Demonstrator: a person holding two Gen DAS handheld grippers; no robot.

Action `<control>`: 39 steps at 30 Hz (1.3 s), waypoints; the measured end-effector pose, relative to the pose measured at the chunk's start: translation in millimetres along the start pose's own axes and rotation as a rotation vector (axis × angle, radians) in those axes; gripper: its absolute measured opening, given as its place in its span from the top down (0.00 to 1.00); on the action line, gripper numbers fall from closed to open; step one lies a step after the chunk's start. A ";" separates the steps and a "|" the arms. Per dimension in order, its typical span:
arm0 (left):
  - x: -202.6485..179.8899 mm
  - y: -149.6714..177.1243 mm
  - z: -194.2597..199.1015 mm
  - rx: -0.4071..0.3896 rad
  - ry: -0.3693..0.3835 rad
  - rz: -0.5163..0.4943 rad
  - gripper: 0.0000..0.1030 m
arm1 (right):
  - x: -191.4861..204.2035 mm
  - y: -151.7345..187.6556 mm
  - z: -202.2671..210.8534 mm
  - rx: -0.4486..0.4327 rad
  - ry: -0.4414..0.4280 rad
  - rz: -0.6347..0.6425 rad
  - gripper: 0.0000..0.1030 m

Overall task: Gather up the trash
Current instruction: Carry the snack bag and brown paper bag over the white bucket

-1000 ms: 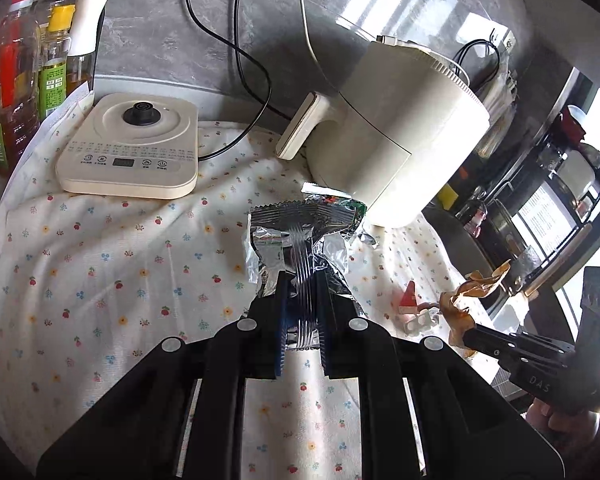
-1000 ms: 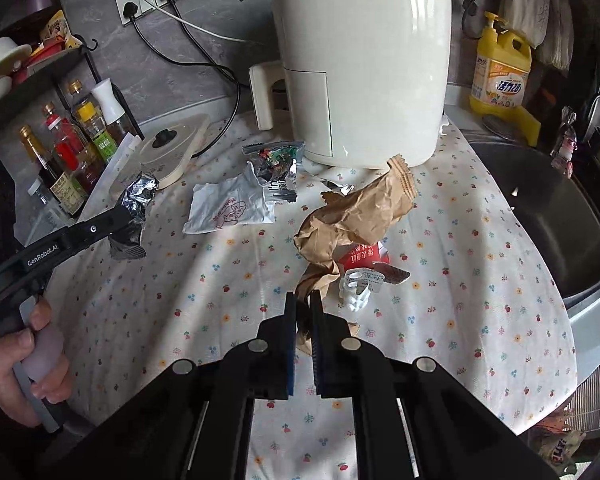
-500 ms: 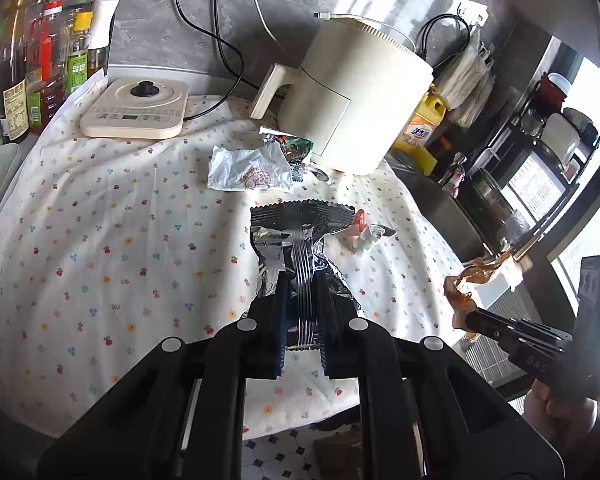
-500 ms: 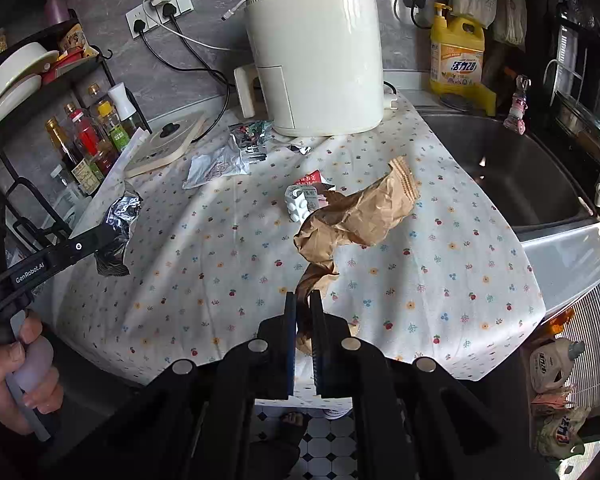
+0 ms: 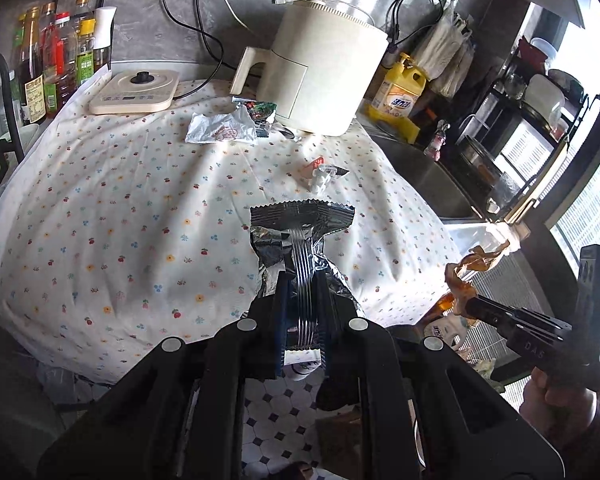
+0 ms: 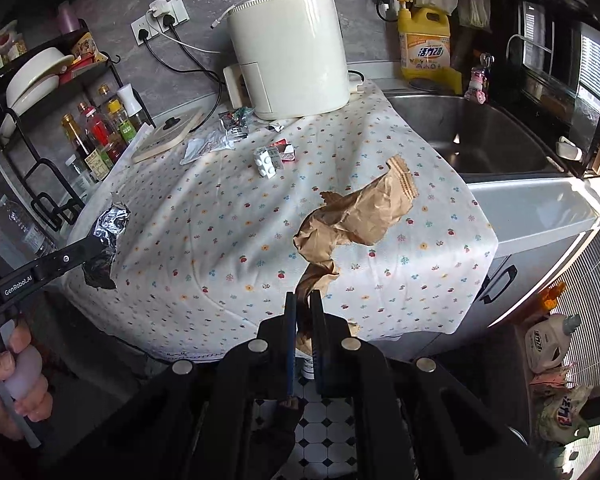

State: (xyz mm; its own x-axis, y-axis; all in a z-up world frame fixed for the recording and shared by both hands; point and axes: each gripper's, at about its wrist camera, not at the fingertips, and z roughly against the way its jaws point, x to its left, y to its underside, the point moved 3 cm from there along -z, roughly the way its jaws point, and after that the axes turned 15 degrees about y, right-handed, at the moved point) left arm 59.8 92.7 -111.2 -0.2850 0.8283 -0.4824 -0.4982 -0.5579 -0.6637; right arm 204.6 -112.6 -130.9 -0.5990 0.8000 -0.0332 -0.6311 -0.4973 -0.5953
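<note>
Foil snack wrapper (image 5: 300, 240) is sitting clamped in the left gripper (image 5: 302, 308), jaws pinching its lower end so the crimped top fans out at 12 o'clock, clear of the cloth. Brown crumpled paper bag (image 6: 356, 216) is being held the same way by the right gripper (image 6: 304, 312), jaws closed on its twisted neck, body hanging free toward 1 o'clock. Both tools are hovering off the counter edge above the tiled floor (image 6: 332, 412), likely carrying toward a bin I can't see. Farther out on the floral tablecloth (image 5: 120, 208), more trash is waiting: a small white plastic piece with red scrap (image 5: 320, 170) at 12, then a white wrapper (image 5: 220, 132) and a green-foil packet (image 5: 260, 110) at 11, just beside the cream air fryer (image 5: 324, 80).
</note>
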 end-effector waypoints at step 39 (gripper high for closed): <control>-288.6 170.4 -157.8 0.469 0.453 -0.383 0.87 | -255.1 253.9 77.5 0.179 0.334 -0.531 0.77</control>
State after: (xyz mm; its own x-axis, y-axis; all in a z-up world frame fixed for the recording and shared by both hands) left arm 186.4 -249.5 -175.3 0.2922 0.8014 -0.5218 -0.8201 -0.0708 -0.5679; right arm 159.0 -469.0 -211.3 -0.0155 0.9992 -0.0359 -0.8886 -0.0302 -0.4577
